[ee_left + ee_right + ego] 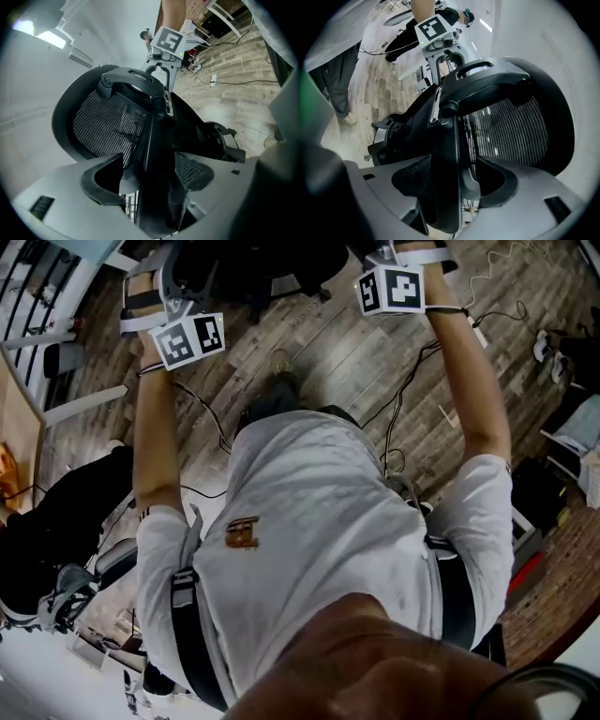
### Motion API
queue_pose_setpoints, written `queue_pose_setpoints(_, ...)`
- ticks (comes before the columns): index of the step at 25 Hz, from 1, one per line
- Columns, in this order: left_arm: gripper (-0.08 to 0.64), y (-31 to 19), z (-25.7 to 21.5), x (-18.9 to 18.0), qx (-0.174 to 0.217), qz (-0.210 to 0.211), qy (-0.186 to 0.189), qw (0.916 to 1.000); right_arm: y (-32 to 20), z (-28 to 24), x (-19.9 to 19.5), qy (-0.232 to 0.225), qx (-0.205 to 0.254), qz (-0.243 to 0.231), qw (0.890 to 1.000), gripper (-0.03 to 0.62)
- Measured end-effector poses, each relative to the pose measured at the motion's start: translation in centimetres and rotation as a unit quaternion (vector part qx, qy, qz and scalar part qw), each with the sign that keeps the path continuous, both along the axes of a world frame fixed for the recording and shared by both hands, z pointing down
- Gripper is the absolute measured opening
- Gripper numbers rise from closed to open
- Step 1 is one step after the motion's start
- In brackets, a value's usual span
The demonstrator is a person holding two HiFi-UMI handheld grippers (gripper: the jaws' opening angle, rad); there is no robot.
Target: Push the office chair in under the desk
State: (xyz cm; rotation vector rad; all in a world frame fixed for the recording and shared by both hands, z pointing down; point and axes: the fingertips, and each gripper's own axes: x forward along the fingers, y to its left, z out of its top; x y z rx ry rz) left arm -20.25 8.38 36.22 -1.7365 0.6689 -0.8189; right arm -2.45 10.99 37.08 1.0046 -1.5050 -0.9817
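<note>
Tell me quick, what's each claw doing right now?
Left gripper: shut on the back frame of the office chair.
Right gripper: shut on the same frame.

The office chair (281, 266) stands at the far edge of the surface (356, 362), straight ahead of the person (319, 549). The left tool (150, 187) is on the left side of its backrest and the right tool (453, 183) on the right side. Each has the backrest frame between its jaws, touching both. Cables (403, 399) lie on the surface between the chair and the person, toward the right edge. Another chair (56, 521) stands near the left edge, beside the person's left arm.
</note>
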Motion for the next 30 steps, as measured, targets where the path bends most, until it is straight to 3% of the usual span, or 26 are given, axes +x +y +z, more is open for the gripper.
queue_pose_setpoints(7, 0.341, -3.7, 0.6, 0.5, -0.009, 0.003, -0.008, 0.9999, -4.9, 1.2, 0.4, 0.032, 0.008, 0.005, 0.999, 0.264)
queue_pose_setpoints(17, 0.341, -7.9, 0.4, 2.6, -0.012, 0.015, -0.015, 0.9997, -9.7, 0.6, 2.1, 0.034, 0.03, -0.014, 0.999, 0.262)
queue_pose_setpoints(30, 0.341, -20.4, 0.9, 3.8, -0.027, -0.019, -0.02, 0.9993, -23.0, 1.0, 3.4, 0.031, 0.03, -0.017, 0.999, 0.262)
